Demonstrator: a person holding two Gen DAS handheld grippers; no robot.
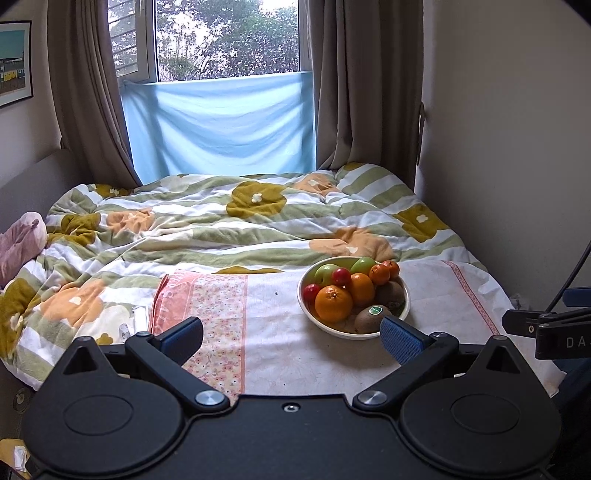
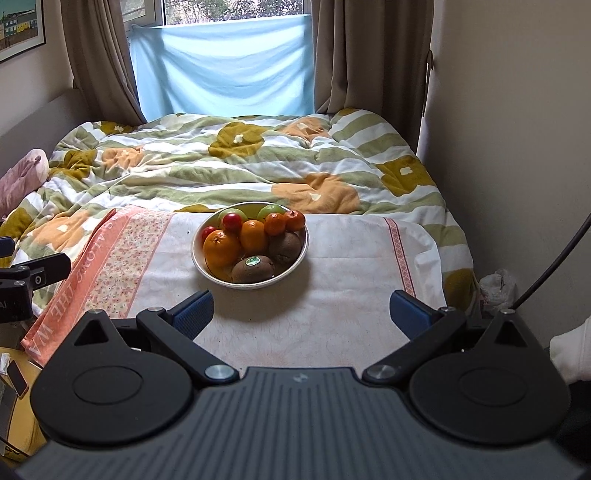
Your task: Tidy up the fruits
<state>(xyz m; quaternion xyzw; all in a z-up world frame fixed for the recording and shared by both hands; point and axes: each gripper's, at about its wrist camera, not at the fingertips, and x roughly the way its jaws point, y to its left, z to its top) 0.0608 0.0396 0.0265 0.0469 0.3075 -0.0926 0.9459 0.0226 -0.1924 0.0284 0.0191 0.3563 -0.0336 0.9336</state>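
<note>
A bed with a rumpled striped and flowered quilt fills the narrow room between plain pale walls, and a pale cloth with pink patterned borders is spread over its near end. Behind it, brown curtains frame a daylit window showing trees, its lower part covered by a light blue sheet. A framed picture hangs on the left wall, and what may be a pink soft toy lies at the bed's left edge.

1. A home bedroom: a bed with a flowered quilt fills the room.
2. Brown curtains frame the far window.
3. A framed picture hangs far left.
</note>
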